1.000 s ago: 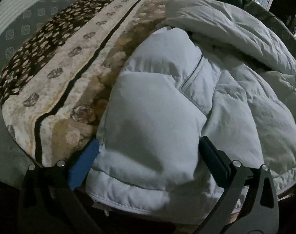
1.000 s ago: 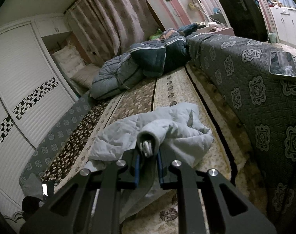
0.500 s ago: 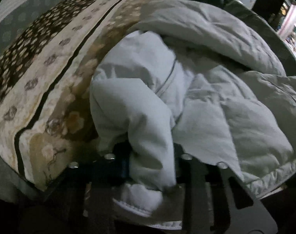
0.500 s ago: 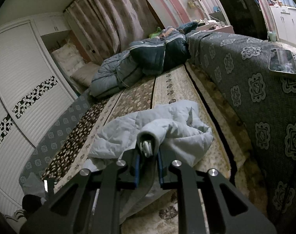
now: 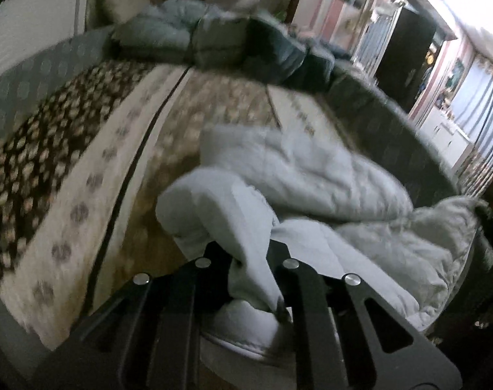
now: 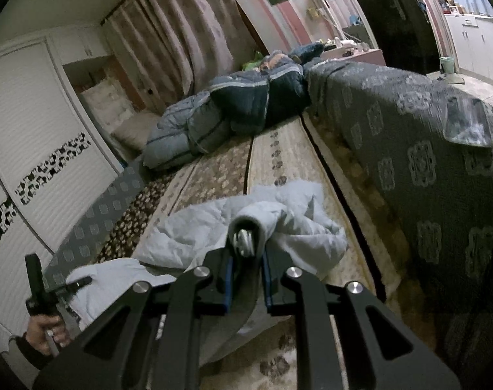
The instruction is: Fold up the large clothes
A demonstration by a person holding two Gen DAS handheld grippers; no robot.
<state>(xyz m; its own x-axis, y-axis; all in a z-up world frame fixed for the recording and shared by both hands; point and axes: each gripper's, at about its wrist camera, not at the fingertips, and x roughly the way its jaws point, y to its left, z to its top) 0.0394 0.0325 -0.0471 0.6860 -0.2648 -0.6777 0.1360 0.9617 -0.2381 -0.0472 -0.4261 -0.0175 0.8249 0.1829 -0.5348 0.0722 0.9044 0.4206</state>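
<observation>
left gripper [image 5: 250, 261]: black metal fingers pinching narrow on a thick fold of the pale jacket [image 5: 311, 195], puffy fabric bulging up between the jaws; view is blurring
right gripper [image 6: 246, 260]: black fingers with blue pads closing narrow on a rolled cuff-like end of the same jacket, a white ribbed bit showing inside the roll
left hand [image 6: 46, 326]: showing at near left in the right wrist view, wrapping the left tool's handle, jacket edge draping just beside it
pale jacket: quilted, padded, light grey-blue, lying crumpled on the near part of the bed, stitched hem hanging over the near edge
bedspread [image 6: 278, 159]: striped lengthwise, cream and brown bands with small floral blotches, dark thin lines between bands
grey cover [image 6: 408, 136]: dark grey, medallion pattern, rising along the right side
flat shiny object [image 6: 467, 123]: resting on the grey cover, cannot tell what
dark quilt [image 6: 233, 110]: navy and blue, lumpy heap at far end of the bed
wardrobe [image 6: 28, 136]: white ribbed doors at left
curtain [image 6: 181, 39]: pinkish, pleated, hanging far behind
</observation>
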